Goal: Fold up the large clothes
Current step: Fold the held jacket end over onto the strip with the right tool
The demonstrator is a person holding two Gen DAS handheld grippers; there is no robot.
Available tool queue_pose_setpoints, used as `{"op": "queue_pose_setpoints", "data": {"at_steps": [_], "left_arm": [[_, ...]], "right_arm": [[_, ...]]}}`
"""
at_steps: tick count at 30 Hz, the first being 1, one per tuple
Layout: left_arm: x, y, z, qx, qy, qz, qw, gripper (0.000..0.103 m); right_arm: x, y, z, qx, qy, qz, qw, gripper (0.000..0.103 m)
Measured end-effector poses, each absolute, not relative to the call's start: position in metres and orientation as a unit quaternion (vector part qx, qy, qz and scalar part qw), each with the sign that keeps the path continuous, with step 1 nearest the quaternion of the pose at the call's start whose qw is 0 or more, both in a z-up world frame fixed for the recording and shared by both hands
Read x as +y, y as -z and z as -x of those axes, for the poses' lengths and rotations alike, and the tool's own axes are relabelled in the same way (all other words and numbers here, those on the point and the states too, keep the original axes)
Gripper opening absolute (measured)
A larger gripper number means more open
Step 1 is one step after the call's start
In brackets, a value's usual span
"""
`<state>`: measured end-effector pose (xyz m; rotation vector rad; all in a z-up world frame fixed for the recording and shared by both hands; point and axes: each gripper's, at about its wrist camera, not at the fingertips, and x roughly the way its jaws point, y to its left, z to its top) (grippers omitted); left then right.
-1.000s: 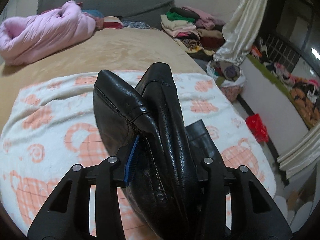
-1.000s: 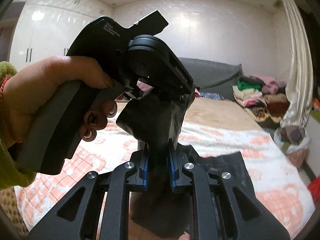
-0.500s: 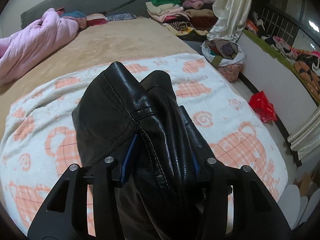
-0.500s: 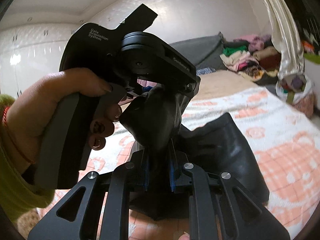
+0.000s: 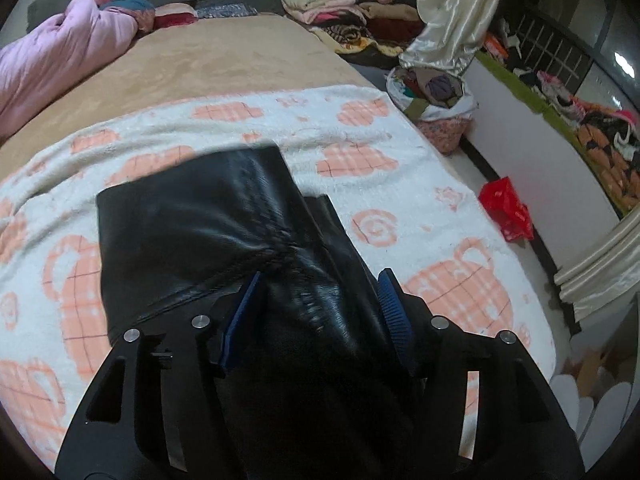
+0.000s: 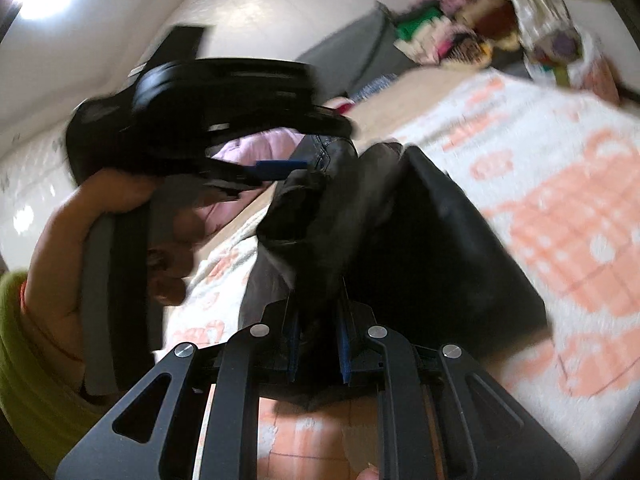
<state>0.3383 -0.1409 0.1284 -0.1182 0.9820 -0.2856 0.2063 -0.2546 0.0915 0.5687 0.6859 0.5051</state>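
right wrist: gripper pinching leather garment

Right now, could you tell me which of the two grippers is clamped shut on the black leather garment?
The right gripper: its blue pads pinch the black leather garment tightly. The left gripper has just been opening, its pads standing apart around the leather.

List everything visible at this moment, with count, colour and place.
leather garment: one, black, on the blanket, between both grippers' fingers
blanket: one, white with orange prints, over the bed
quilt: one, pink, far left of the bed
folded clothes pile: one, mixed colours, at the bed's far end
curtain: one, cream, right of the pile
bag: one, red, on the floor
left gripper: black, jaws just opening, garment between them
right gripper: black, shut on the garment
hand: one, holding the left gripper
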Motion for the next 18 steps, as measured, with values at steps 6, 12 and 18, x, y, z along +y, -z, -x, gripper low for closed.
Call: {"op": "queue_pose_setpoints", "data": {"at_steps": [6,12,18], "left_arm": [[-0.099,-0.145,-0.318,0.425,0.115,0.062,0.896,0.064],[-0.040,-0.089,-0.297,0.478,0.060,0.085,0.872,0.076],[-0.032,-0.065,-0.286,0.488,0.065,0.120,0.862,0.076]], "right_arm": [[-0.283,-0.067,-0.211,0.368,-0.226,-0.364,0.825,0.014],[-0.277,-0.072,-0.217,0.382,-0.219,-0.354,0.825,0.019],[-0.261,-0.094,-0.232,0.399,-0.201,-0.290,0.846,0.077]]}}
